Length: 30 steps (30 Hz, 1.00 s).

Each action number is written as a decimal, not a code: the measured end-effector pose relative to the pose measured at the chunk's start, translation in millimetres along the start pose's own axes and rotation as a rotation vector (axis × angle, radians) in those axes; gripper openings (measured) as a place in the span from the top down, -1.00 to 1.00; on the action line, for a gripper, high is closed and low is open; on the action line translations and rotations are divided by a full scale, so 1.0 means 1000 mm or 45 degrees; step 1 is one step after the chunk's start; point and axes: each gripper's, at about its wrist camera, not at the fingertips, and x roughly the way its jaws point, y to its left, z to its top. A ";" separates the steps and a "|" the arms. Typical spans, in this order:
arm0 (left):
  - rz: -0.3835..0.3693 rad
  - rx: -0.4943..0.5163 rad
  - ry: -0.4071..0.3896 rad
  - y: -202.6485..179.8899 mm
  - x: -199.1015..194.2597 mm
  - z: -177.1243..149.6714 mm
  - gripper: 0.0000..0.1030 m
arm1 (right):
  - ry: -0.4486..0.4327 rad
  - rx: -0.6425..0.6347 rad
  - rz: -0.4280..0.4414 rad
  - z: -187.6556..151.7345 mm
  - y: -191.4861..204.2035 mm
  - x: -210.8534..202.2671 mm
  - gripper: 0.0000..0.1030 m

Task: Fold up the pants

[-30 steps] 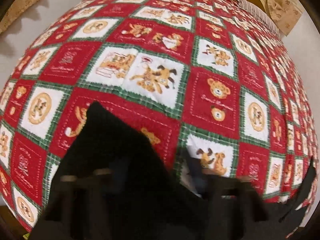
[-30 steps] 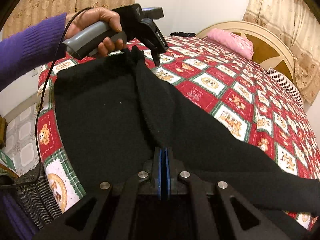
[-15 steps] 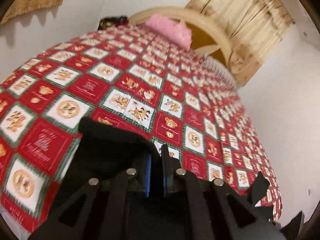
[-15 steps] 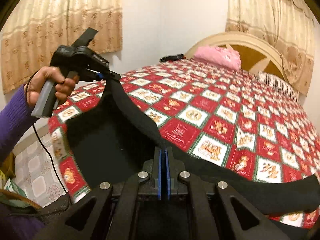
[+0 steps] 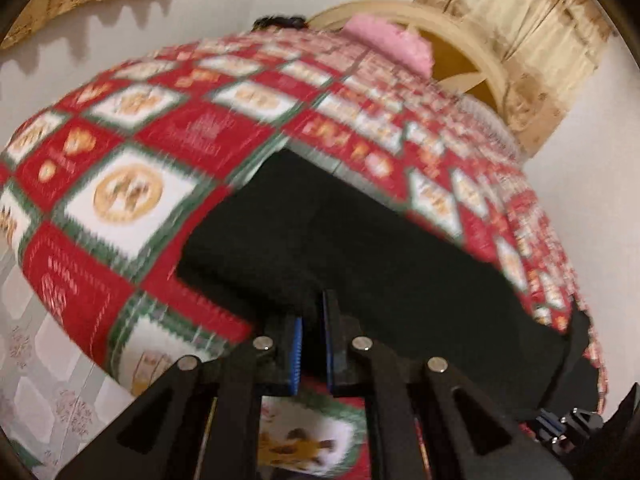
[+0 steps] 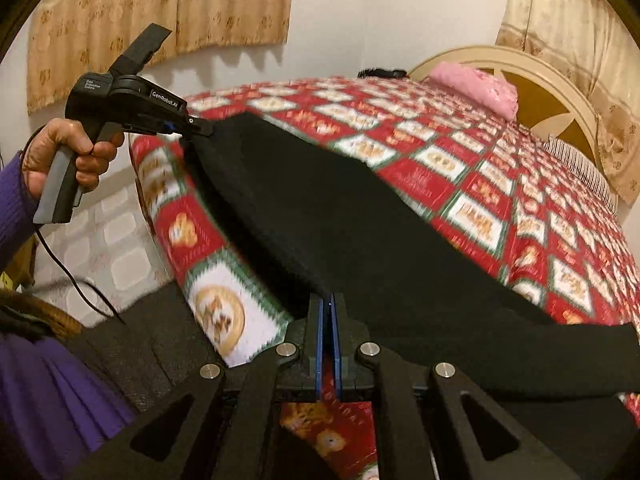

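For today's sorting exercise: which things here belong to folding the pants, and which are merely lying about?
Belongs to the job: black pants; left gripper and right gripper, both clamped on them; quilted bed cover beneath.

Lying about: pink pillow; curtains; headboard.
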 end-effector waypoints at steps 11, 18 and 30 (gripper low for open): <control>0.076 -0.009 -0.013 0.005 -0.022 0.010 0.43 | 0.045 -0.008 0.030 -0.002 -0.002 0.002 0.79; 0.260 0.180 -0.333 -0.047 -0.046 0.039 -0.28 | -0.251 0.272 0.239 0.055 -0.063 -0.038 -0.55; 0.334 0.349 -0.129 -0.093 0.060 0.018 -0.28 | -0.004 0.418 0.501 0.117 -0.084 0.106 -0.61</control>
